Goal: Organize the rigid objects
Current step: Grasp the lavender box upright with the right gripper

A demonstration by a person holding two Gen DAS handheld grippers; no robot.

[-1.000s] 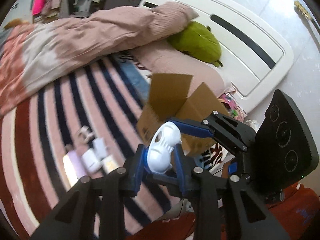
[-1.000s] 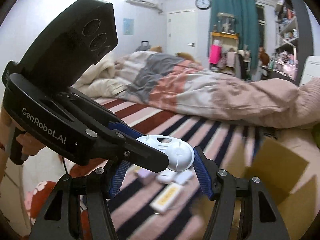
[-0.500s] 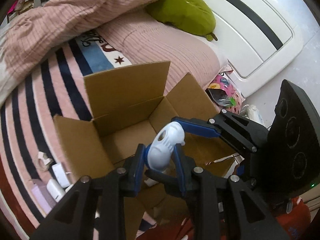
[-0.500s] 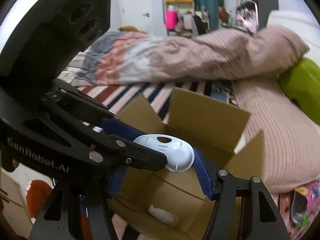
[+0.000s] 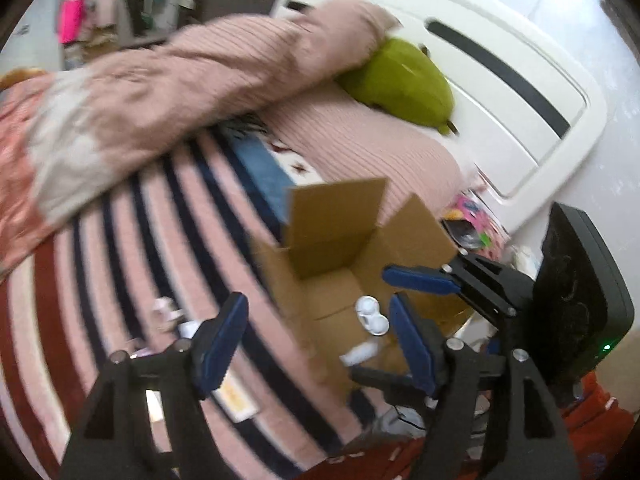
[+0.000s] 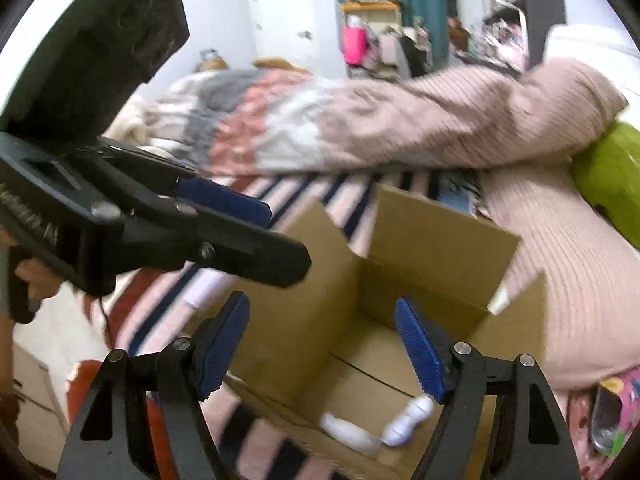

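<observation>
An open cardboard box (image 5: 340, 248) (image 6: 440, 236) stands on the striped bedspread. A white plastic piece (image 5: 372, 316) (image 6: 404, 420) lies loose on its floor beside another white item (image 6: 344, 432). My left gripper (image 5: 316, 340) hovers over the box's near left corner; its jaws are opening with nothing between the blue pads. My right gripper (image 6: 322, 346) hangs above the box mouth, jaws also opening and empty. The left gripper (image 6: 286, 236) reaches in from the left in the right wrist view. One of the right gripper's fingers (image 5: 420, 280) crosses the box in the left wrist view.
Several small pale items (image 5: 168, 312) and a flat packet (image 5: 236, 396) lie on the striped bedspread (image 5: 120, 280) left of the box. A rumpled pink quilt (image 5: 180, 80), a green plush (image 5: 400, 80) and the white headboard (image 5: 500, 60) lie beyond. A hand (image 6: 32, 280) grips the left tool.
Both grippers were shut together on the white plastic piece over the box. Now both have let go and the piece lies inside the box. The left gripper has pulled back.
</observation>
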